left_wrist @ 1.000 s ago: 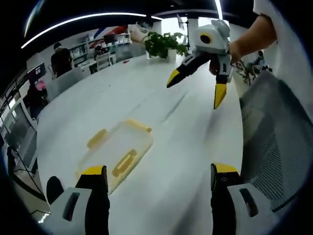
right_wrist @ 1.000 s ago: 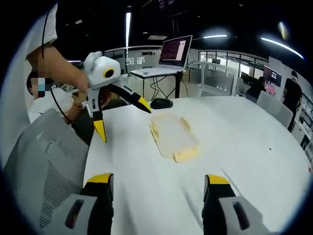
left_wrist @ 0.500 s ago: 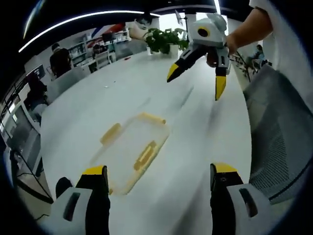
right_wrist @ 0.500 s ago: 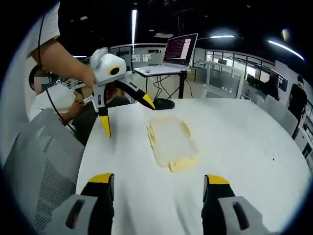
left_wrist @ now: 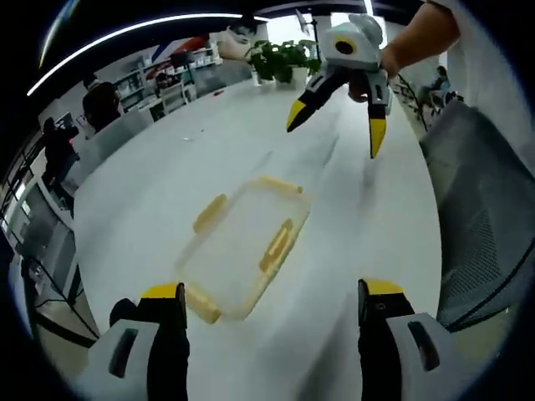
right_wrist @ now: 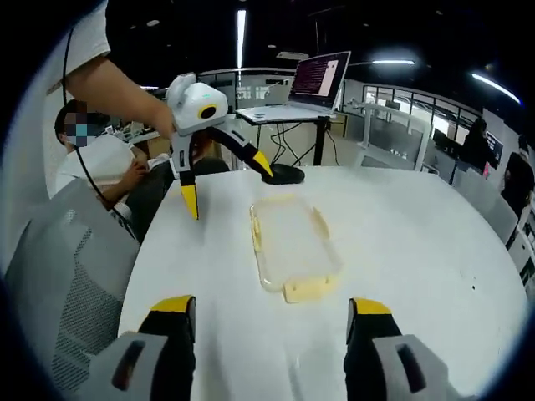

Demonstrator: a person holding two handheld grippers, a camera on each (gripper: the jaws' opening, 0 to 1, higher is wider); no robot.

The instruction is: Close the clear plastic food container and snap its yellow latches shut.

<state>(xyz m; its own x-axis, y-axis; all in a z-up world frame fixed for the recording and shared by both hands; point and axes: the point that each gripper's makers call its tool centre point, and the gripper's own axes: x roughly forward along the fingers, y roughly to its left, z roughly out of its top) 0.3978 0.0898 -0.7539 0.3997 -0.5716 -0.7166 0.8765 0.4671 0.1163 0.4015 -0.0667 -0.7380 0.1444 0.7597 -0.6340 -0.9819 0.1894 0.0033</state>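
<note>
1. Your left gripper [left_wrist: 266, 305] stood with jaws spread wide, holding nothing, at the frame bottom
2. Your right gripper [right_wrist: 266, 316] was likewise spread and empty
3. The clear container [left_wrist: 244, 246] with yellow latches [left_wrist: 276, 246] lay flat on the white table [left_wrist: 167, 167], mid-frame, untouched by either gripper

Big white table [right_wrist: 435, 251] takes up most of the room here - a potted plant [left_wrist: 282, 60] sits at its far end, a grey mesh chair [right_wrist: 63, 284] right beside it, and a laptop [right_wrist: 311, 83] on a stand just past its edge.
</note>
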